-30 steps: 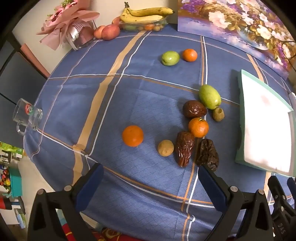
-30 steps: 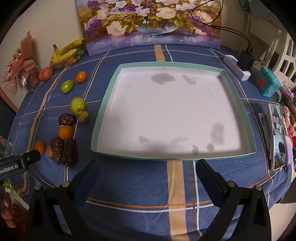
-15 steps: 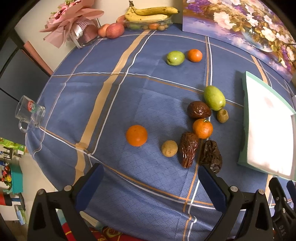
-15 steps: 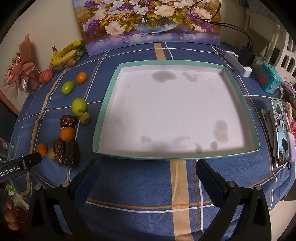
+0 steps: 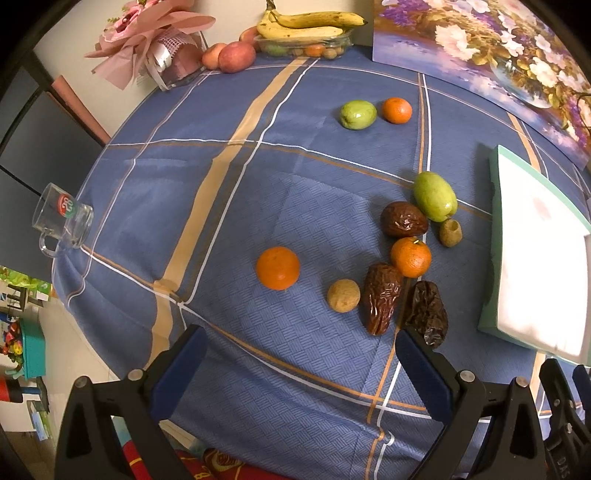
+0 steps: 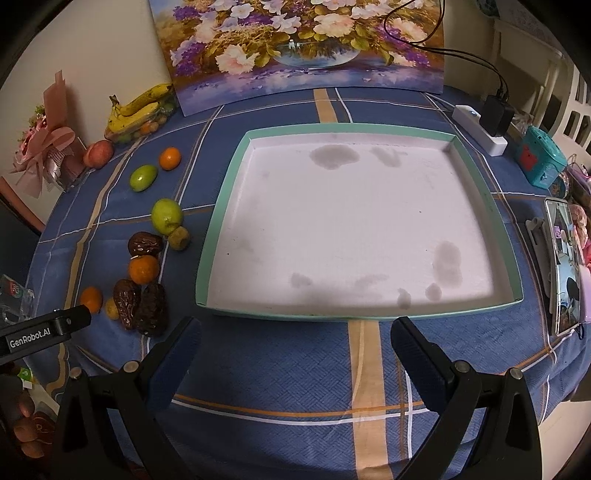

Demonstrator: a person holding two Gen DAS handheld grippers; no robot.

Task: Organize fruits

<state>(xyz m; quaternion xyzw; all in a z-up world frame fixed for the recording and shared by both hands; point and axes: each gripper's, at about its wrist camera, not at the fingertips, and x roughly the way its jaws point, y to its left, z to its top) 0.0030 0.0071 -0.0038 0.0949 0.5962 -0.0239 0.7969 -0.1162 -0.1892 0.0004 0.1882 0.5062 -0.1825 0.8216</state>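
While both grippers hover above a blue plaid tablecloth point(image 5: 207, 206), the scene reads as follows.

Left gripper: the left gripper point(image 5: 299, 363) has its jaws spread wide, with nothing between them.
Right gripper: the right gripper point(image 6: 295, 354) is also spread wide and holds nothing.
Oranges: three. One orange point(image 5: 277, 268) lies alone just ahead of the left gripper; a second orange point(image 5: 410, 257) sits ahead and to the right, inside the cluster; a third orange point(image 5: 396, 110) lies far ahead.
Green fruits: two. One green fruit point(image 5: 434, 196) is at the far side of the cluster; the other green fruit point(image 5: 358, 115) lies just beside the far orange.
Dates: three dark, wrinkled. One date point(image 5: 404, 219) touches the near green fruit; a long date point(image 5: 382, 297) and a darker date point(image 5: 427, 313) lie side by side just ahead of the left gripper's right finger.
Small brown fruits: two. A round one point(image 5: 343, 295) beside the long date, and a smaller one point(image 5: 450, 232) by the green fruit.
Tray: one teal-rimmed white tray point(image 6: 236, 155), directly ahead of the right gripper, holding no fruit.
Behind: bananas point(image 5: 310, 23), a glass mug point(image 5: 62, 221) far left.
Change: since a second ago the left gripper's view has crept closer to the fruit and slid slightly left; the fruits themselves lie as before, and both grippers stay as wide.
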